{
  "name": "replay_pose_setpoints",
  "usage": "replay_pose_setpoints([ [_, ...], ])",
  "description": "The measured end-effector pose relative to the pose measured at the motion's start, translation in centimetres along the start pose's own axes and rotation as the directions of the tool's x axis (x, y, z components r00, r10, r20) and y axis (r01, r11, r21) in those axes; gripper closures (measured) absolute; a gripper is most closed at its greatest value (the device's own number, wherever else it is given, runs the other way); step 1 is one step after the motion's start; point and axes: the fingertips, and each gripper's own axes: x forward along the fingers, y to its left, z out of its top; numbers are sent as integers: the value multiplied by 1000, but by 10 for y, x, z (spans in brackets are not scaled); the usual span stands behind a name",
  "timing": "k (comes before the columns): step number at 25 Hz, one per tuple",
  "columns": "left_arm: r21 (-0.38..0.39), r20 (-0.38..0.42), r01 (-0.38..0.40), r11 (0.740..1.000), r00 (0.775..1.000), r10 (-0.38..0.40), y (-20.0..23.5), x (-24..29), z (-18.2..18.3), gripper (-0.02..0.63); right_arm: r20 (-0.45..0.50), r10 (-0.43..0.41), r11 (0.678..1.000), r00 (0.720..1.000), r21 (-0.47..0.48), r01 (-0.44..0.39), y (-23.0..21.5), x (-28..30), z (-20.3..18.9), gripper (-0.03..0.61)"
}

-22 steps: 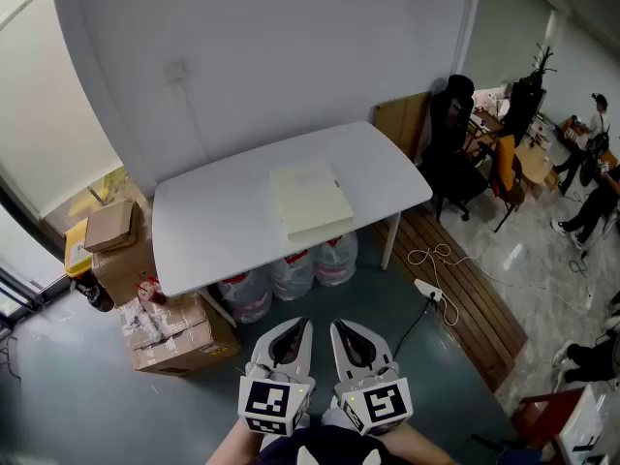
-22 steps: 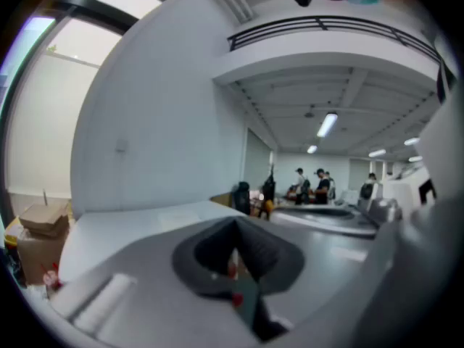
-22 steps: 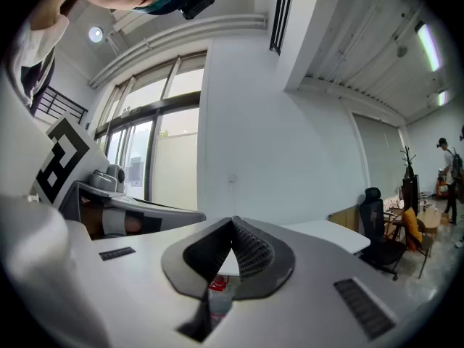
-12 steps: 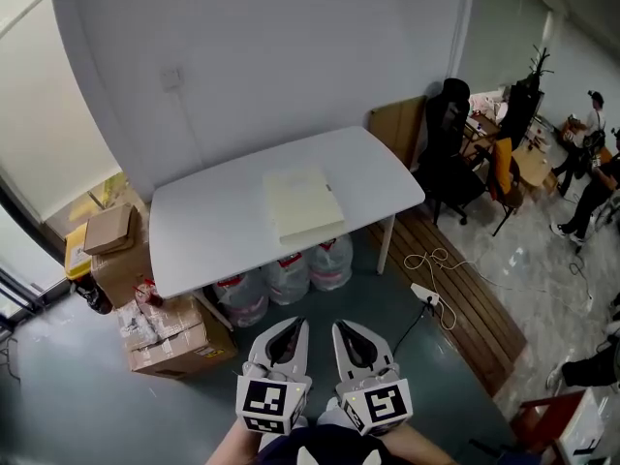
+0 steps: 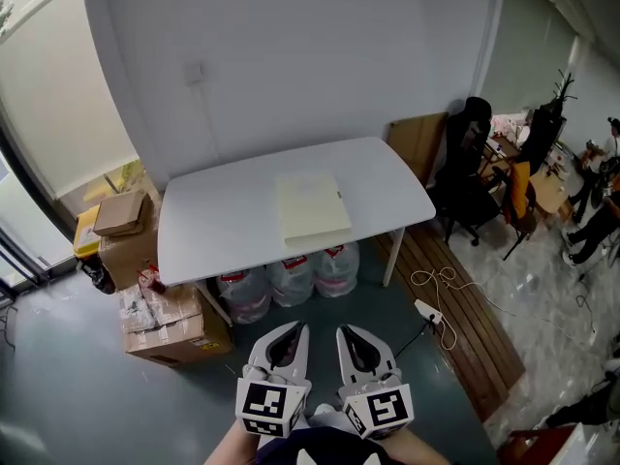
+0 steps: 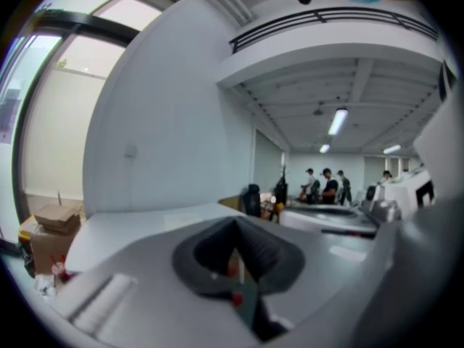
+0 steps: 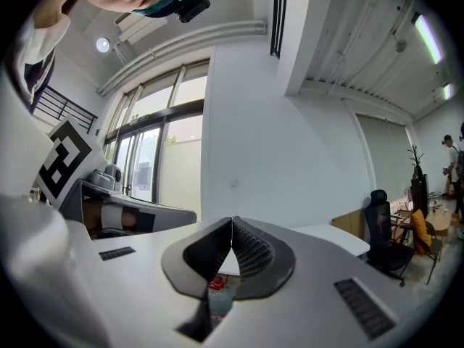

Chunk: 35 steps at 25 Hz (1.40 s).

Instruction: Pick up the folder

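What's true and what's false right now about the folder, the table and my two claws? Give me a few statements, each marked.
1. The folder lies flat on the table. True.
2. The left claw is shut on the folder. False: it is shut on nothing, held short of the table.
3. Water bottles stand under the table. True.
4. The right claw is open. False: its jaws are together, with nothing held.
5. The cardboard boxes sit on the table. False: they are on the floor beside it.
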Motion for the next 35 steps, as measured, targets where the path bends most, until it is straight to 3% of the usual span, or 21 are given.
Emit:
replay_pose_setpoints([
  [10,-15,-46,-34,999,998,33,9,12,-11,609,-29,24,1000,999,18,-24,-12,15,-11,569],
  [35,-37,-90,97,995,991,-100,114,128,-6,609,-92,-99,995,991,0,100,-48,157,-21,569],
])
